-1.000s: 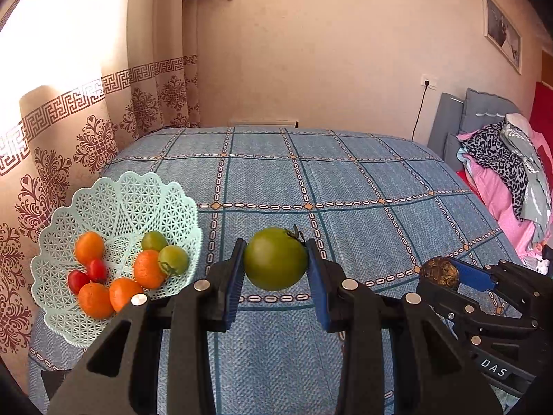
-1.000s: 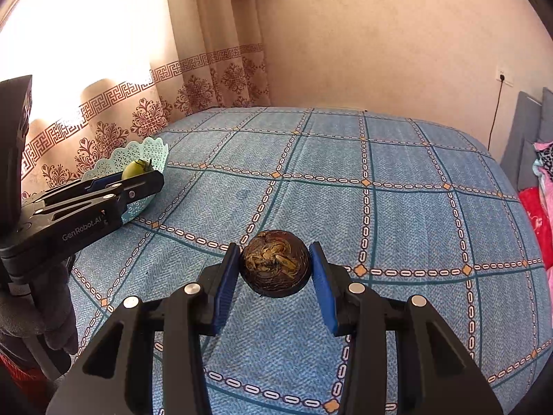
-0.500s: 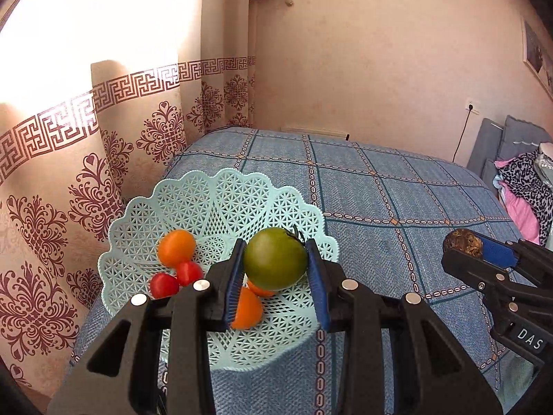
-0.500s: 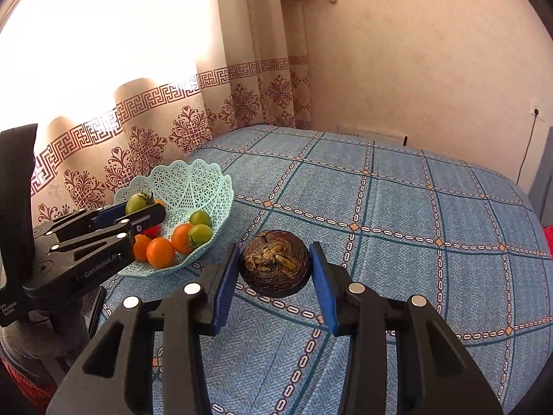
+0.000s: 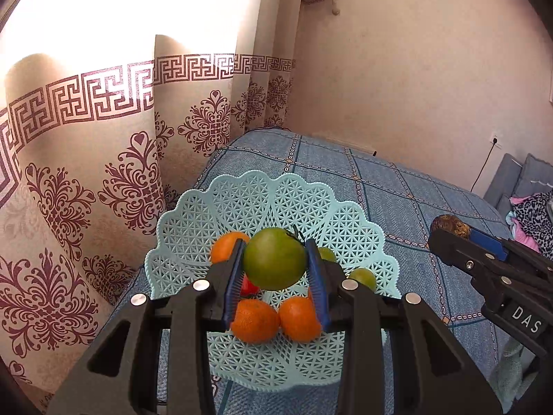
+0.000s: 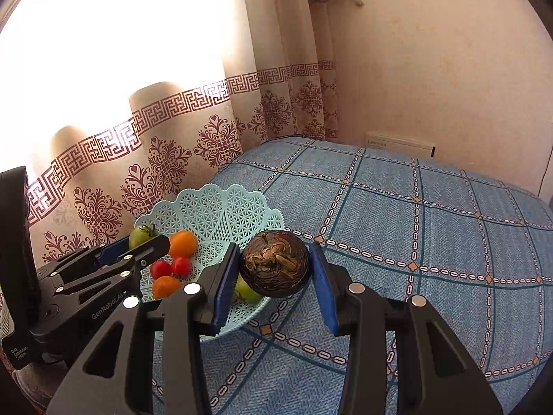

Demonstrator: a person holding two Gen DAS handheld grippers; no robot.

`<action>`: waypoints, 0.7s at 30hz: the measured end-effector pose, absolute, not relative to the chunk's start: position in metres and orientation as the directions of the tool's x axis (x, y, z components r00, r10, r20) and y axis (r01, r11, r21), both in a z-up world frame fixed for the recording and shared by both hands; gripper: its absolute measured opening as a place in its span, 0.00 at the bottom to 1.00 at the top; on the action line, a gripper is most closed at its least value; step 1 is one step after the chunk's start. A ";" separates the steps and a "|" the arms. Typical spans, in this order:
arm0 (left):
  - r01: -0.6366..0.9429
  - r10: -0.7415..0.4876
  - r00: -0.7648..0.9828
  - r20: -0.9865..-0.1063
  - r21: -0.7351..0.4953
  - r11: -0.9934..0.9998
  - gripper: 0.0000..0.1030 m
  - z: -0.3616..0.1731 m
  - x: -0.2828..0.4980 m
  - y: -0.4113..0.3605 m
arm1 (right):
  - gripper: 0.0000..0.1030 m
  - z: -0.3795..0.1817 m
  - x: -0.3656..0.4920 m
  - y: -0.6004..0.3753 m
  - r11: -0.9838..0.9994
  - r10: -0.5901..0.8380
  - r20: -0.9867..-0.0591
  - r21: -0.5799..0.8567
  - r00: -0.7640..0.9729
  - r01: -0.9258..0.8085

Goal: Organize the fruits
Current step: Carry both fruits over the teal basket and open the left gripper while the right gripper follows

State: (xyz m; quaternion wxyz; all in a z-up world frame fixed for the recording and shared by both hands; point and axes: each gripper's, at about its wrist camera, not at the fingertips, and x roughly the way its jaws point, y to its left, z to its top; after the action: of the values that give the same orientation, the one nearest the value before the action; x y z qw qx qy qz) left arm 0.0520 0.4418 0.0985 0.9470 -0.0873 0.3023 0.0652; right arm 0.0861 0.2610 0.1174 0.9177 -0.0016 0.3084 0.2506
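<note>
Both claws have moved toward the basket since a moment ago. Now the left claw hangs right over the basket, squeezing a green tomato between its blue pads. The right claw grips a dark brown fruit over the basket's right rim. The basket sits at the left edge of the bed, close to the curtain. Inside it lie oranges, two little red tomatoes and small green ones. One orange sits at the back, behind the left claw. The red ones lie side by side near the middle.
</note>
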 end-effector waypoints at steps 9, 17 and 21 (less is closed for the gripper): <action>-0.178 0.065 0.804 -0.592 -0.136 0.975 0.34 0.094 0.056 0.447 | 0.40 0.106 0.108 0.285 0.870 0.470 -0.583 0.180 0.663 -0.458; -0.182 0.063 0.800 -0.597 -0.141 0.973 0.34 0.092 0.058 0.449 | 0.40 0.098 0.121 0.296 0.870 0.471 -0.593 0.190 0.653 -0.455; -0.187 0.064 0.796 -0.602 -0.144 0.972 0.34 0.091 0.060 0.450 | 0.41 0.097 0.125 0.300 0.869 0.474 -0.592 0.197 0.652 -0.453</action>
State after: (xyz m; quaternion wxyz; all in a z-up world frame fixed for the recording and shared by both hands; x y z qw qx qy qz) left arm 0.0600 0.4504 0.0908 0.9425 -0.0984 0.3122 0.0667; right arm 0.1250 0.2998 0.0974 0.9087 0.0159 0.3300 0.2550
